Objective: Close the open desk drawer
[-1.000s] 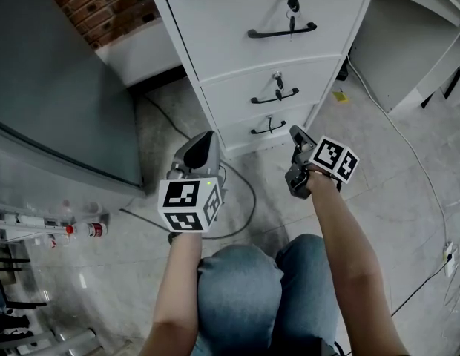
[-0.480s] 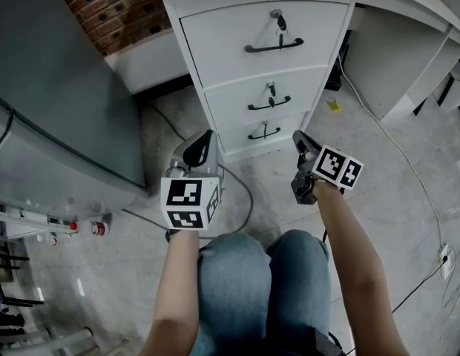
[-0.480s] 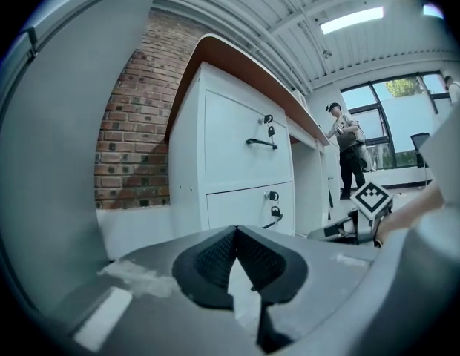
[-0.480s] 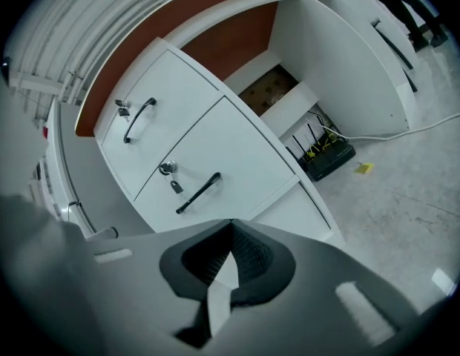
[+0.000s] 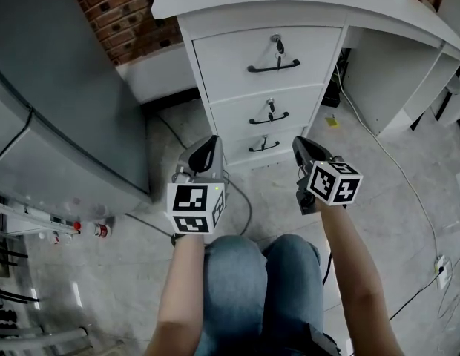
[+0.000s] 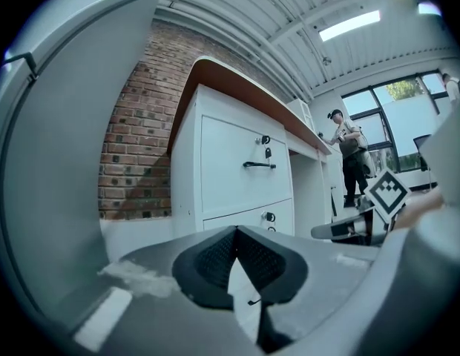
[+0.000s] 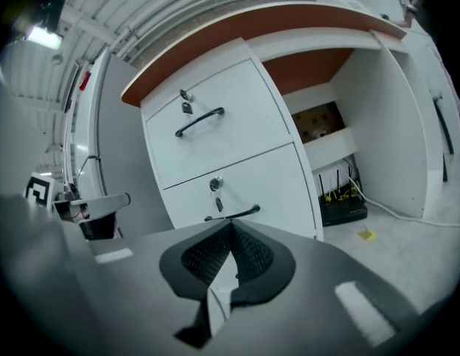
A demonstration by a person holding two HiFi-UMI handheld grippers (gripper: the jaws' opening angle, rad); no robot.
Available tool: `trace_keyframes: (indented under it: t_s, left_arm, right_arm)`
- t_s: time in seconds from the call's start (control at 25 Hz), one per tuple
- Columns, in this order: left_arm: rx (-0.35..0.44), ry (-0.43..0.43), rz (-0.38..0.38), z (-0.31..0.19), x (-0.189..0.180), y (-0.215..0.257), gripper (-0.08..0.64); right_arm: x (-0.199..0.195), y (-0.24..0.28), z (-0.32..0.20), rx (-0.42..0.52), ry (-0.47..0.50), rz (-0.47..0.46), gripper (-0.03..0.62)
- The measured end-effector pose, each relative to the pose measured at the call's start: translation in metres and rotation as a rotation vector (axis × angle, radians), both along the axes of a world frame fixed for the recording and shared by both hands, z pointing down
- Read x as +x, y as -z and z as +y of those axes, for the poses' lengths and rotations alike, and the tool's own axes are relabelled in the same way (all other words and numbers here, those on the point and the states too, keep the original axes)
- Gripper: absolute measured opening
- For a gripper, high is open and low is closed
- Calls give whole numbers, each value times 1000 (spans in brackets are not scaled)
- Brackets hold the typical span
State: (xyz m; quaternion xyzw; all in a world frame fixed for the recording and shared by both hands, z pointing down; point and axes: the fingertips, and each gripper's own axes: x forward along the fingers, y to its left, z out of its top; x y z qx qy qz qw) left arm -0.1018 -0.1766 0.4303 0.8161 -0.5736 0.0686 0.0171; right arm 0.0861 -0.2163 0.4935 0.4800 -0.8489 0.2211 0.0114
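Both forearms reach forward over the person's knees (image 5: 261, 277), roughly parallel. The grippers point at the foot of the drawer stack (image 5: 202, 87).

Left gripper (image 5: 208, 142): marker cube faces up toward the head camera. Its tips are near the stack's lower left corner and clear of it. In the left gripper view the two jaws are pressed together at the tip with nothing between them.

Right gripper (image 5: 299, 143): rolled, so its cube shows a corner uppermost. Its tips are near the stack's lower right corner, also apart from it. In the right gripper view the jaws are likewise closed tip to tip and empty.

Drawers: the top drawer (image 5: 237, 50), middle drawer (image 5: 241, 108) and bottom drawer (image 5: 283, 137) all sit flush with the stack's frame. Each carries a black handle (image 5: 274, 67). A key (image 5: 277, 46) hangs in the lock of the top drawer, and another in the middle one. The bottom drawer lies just beyond the two sets of tips, between them. Floor tiles show in the gap.

Around the stack:
- A grey cabinet (image 5: 59, 102) stands to its left, and a brick wall (image 5: 115, 13) rises behind that side.
- A dark cable (image 5: 247, 199) curves over the floor in front of the stack, beside the left gripper.
- In the knee space to the right of the stack, a black box (image 7: 343, 208) with cables sits at the back.
- A yellow scrap (image 5: 332, 122) lies on the floor in front of it.
- A white cable (image 5: 408, 176) trails further right.
- The left gripper view shows a person (image 6: 350, 154) standing far beyond the stack, near a window.
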Motion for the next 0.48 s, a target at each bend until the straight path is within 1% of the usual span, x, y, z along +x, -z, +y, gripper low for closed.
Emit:
trace_keyframes:
  t_s: [0.28, 0.48]
  left_arm:
    - [39, -8, -4, -1, 8, 19, -2]
    - [50, -23, -2, -1, 12, 24, -2]
  right_arm:
    - [10, 48, 14, 158, -36, 105, -3]
    - [15, 71, 24, 268, -65, 207, -3]
